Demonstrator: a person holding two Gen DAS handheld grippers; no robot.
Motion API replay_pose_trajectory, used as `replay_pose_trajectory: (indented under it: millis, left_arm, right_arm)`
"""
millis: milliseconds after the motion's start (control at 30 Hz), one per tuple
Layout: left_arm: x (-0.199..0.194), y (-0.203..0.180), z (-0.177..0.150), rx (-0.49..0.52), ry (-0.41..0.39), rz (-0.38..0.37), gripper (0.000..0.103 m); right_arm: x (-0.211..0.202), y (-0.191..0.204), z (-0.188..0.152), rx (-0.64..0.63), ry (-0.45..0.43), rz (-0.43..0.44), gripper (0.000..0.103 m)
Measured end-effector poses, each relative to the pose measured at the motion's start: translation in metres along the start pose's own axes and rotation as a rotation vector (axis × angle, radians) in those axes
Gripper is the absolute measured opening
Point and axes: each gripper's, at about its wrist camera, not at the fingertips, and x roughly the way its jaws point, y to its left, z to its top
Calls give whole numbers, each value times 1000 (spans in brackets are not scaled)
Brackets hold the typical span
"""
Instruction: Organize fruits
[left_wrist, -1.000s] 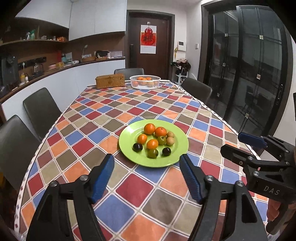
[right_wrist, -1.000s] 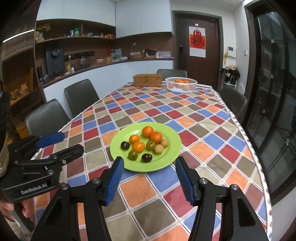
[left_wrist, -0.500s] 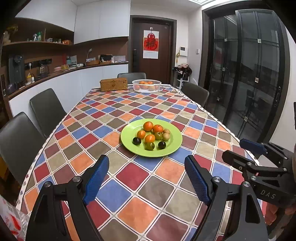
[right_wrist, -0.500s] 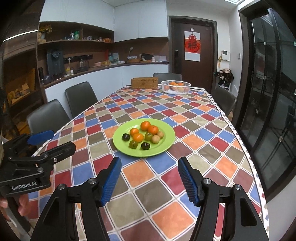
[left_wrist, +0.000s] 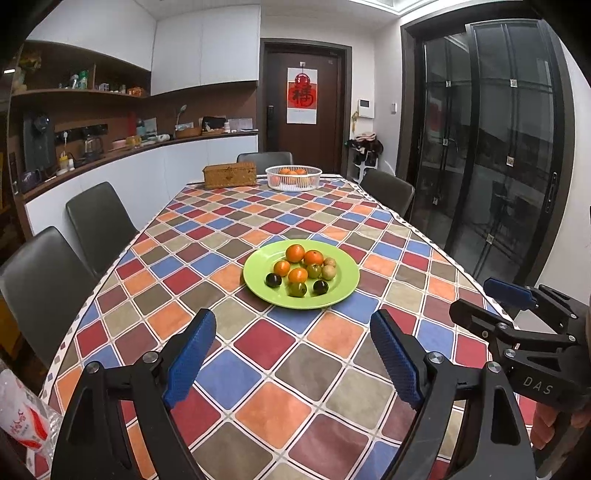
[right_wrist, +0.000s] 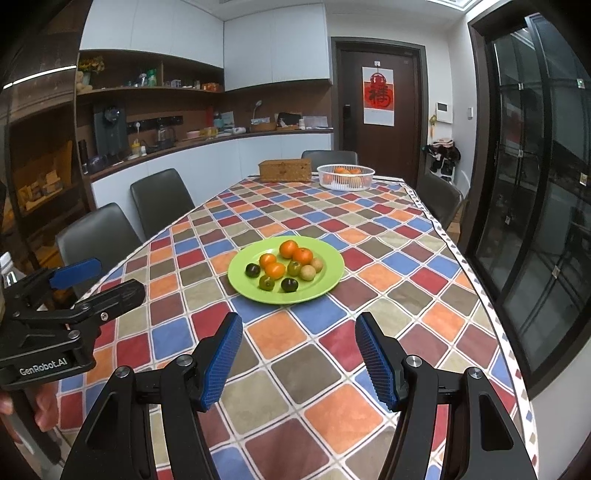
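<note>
A green plate (left_wrist: 343, 291) (right_wrist: 332, 280) sits mid-table and holds several small fruits: orange tangerines (left_wrist: 294, 253) (right_wrist: 288, 248), dark plums (left_wrist: 273, 280) (right_wrist: 289, 284), green fruits and pale brown ones. My left gripper (left_wrist: 293, 354) is open and empty, well short of the plate above the tablecloth. My right gripper (right_wrist: 299, 354) is open and empty too, also short of the plate. Each gripper shows in the other's view, the right one (left_wrist: 480, 306) and the left one (right_wrist: 96, 280).
A white basket (left_wrist: 294, 178) (right_wrist: 345, 177) with oranges and a wicker box (left_wrist: 229, 175) (right_wrist: 284, 170) stand at the table's far end. Dark chairs (left_wrist: 99, 221) line the left side and far end. A plastic bottle (left_wrist: 22, 413) is at the near left corner. Glass doors are to the right.
Both grippers have drawn back and up from the plate, which now looks smaller and farther away. Both stay open and empty.
</note>
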Motion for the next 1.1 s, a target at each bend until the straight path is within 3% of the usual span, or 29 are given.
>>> replay_pose_trajectory:
  millis: [600, 1100]
  left_arm:
    - [-26, -2, -11, 2, -17, 27, 86]
    - [-38, -4, -14, 11, -45, 47, 97]
  right_arm:
    - [-19, 4, -7, -3, -25, -7, 64]
    - [-27, 3, -14, -1, -27, 1, 64]
